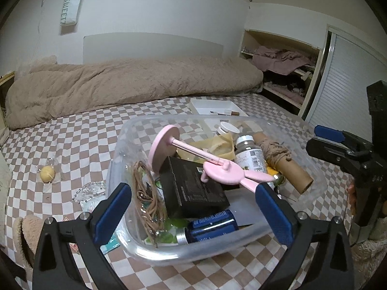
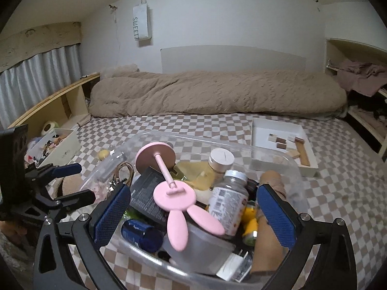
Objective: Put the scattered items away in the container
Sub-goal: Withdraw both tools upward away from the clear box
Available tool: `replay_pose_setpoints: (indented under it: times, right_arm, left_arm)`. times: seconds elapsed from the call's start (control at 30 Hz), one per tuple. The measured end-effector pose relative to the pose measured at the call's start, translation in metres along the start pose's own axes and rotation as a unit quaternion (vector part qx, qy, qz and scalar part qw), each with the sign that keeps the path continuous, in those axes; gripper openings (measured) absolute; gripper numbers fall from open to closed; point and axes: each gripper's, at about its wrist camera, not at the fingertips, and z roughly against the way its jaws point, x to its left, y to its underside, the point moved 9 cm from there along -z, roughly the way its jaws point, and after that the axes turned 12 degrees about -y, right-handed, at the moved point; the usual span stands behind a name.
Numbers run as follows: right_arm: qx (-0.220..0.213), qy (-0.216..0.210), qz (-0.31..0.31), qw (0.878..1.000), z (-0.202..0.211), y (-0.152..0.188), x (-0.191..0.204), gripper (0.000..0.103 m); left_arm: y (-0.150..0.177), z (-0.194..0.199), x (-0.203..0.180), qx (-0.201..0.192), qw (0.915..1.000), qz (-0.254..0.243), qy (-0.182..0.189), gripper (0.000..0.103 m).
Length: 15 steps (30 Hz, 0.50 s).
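Our left gripper and right gripper both stand spread wide, blue ribbed pads pinching nothing, over the clear plastic container on the checkered bedspread. Inside lie a smooth pink rabbit-eared stand, a matte black box and a cardboard tube wound with twine. A wrapped yellowish ball, possibly a sweet, sits outside, well apart.
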Motion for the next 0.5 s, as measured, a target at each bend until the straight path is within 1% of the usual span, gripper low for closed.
replay_pose_setpoints:
  times: [0.17,0.5]
  right_arm:
    - [-0.016,0.022,0.007,1.000,0.018,0.009,0.002,0.103]
    - [-0.033,0.043,-0.006,0.999,0.044,0.027,-0.002,0.103]
  left_arm:
    - [0.002,0.009,-0.010,-0.003,0.9999,-0.012,-0.001,0.103]
    - [0.001,0.026,-0.013,-0.010,0.9998,-0.010,-0.014,0.103]
